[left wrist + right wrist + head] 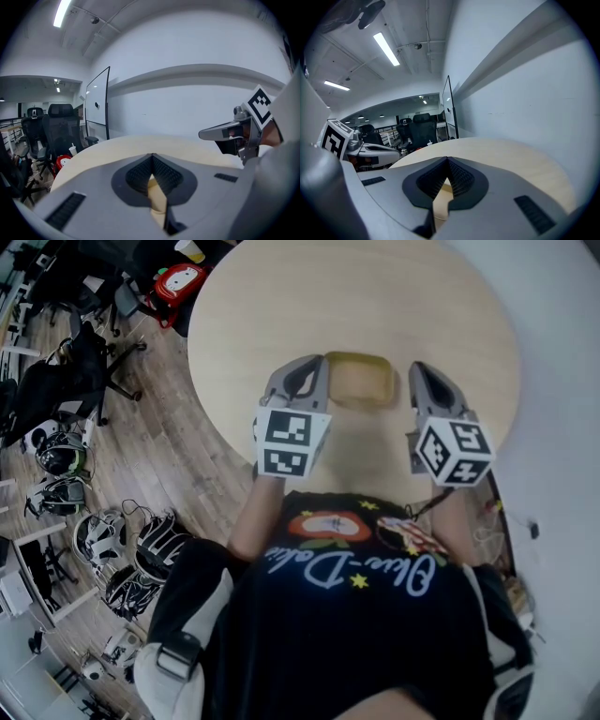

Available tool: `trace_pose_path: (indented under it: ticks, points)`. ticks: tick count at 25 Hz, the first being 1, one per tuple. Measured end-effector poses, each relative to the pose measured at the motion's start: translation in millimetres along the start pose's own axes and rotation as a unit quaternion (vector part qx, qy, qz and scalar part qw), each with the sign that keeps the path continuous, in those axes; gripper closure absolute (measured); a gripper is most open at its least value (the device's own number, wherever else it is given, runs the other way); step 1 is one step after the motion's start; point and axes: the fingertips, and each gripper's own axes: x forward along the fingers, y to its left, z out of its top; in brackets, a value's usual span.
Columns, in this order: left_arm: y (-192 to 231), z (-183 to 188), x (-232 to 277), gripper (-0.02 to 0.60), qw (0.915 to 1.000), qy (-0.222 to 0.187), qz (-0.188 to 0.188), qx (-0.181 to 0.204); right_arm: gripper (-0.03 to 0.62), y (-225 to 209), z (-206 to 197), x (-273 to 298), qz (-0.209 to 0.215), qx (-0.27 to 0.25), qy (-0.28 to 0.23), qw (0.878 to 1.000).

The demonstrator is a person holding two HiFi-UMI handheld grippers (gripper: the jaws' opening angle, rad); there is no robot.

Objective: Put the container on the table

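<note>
1. Yellow container (359,379), one, is sitting on the single round wooden table (281,296).
2. Two grippers are flanking it: left gripper (302,364) at 9 o'clock, right gripper (424,367) at 3 o'clock, both with jaws together, clamping nothing.
3. One black office chair (80,371) is standing at the table's 9 o'clock.

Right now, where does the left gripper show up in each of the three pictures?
Head view: left gripper left of centre, beside the container.
Left gripper view: its own shut jaws, bottom centre.
Right gripper view: far left edge, marker cube showing.
Shared landmark: the round table.
</note>
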Motion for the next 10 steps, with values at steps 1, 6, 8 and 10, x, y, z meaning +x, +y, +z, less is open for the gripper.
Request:
trace_pose_path:
  ticks: [1,6,8,10]
  points:
    - [0.5,-0.3,0.0,0.581,1.0000,0.001,-0.001,-0.001,0.594,0.9,0.4,0.2,-0.001,-0.002,0.002,1.000]
    - [2.4,-2.1,0.1,0.581,1.0000,0.001,-0.001,-0.004,0.594,2.2,-1.2,1.1,-0.003,-0.006,0.005,1.000]
    - [3.7,-2.6,1.4,0.581,1.0000,0.001,-0.001,-0.005,0.594,2.1,-1.3,2.2,-0.004,-0.008,0.007,1.000]
    - [5.1,-3.2,2.7,0.581,1.0000,0.002,-0.002,-0.006,0.594,2.0,-1.4,3.6,-0.005,-0.009,0.009,1.000]
